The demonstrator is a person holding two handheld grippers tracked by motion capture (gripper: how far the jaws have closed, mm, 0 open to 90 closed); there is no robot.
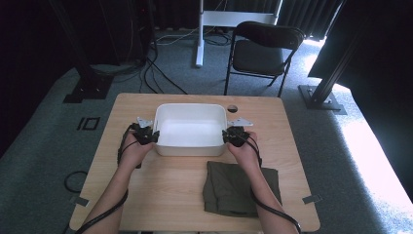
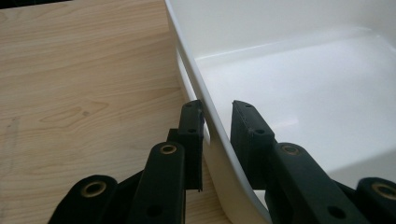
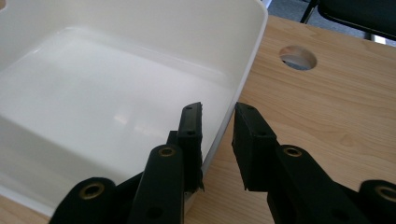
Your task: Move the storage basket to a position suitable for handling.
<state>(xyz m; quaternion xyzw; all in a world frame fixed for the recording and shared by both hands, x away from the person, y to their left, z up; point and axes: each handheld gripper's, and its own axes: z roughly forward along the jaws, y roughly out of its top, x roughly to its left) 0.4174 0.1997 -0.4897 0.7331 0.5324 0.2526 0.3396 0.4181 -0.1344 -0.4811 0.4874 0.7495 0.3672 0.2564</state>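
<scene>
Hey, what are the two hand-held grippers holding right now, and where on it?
Both straddle the white tub: left hand-held gripper over its left wall, right hand-held gripper over its right wall. Gaps show beside the walls, so neither visibly clamps it.

Wooden table (image 1: 160, 180): white tub (image 1: 190, 145), folded cloth (image 1: 234, 190)

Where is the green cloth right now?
In the high view, the folded green cloth lies on the table, near the front edge on the person's right. It sits just in front of the white tub, partly under the right forearm.
</scene>
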